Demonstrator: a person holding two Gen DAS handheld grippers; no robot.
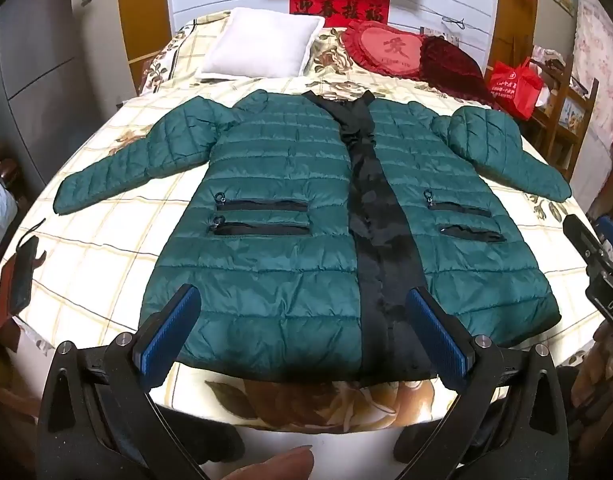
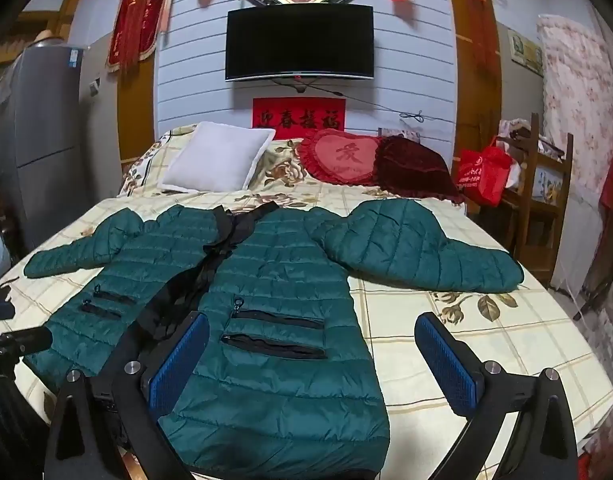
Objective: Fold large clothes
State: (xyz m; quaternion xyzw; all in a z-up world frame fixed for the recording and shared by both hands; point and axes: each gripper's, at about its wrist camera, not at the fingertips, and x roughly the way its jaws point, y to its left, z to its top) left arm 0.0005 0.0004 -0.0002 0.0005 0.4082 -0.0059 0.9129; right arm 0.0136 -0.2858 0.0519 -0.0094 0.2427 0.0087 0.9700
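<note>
A dark green quilted jacket [image 1: 282,216] lies flat and face up on the bed, front open on a black lining, both sleeves spread out to the sides. It also shows in the right wrist view [image 2: 274,292]. My left gripper [image 1: 302,312] is open and empty, hovering above the jacket's hem near its middle. My right gripper [image 2: 312,340] is open and empty, above the jacket's right half near the zip pockets [image 2: 274,332]. The right gripper's body shows at the right edge of the left wrist view [image 1: 598,256].
The bed [image 1: 98,248] has a cream checked floral sheet. A white pillow [image 1: 262,44], a red heart cushion [image 1: 386,48] and a dark red cushion [image 1: 450,64] lie at its head. A red bag [image 1: 514,88] sits on a wooden rack at right. A fridge [image 2: 38,132] stands at left.
</note>
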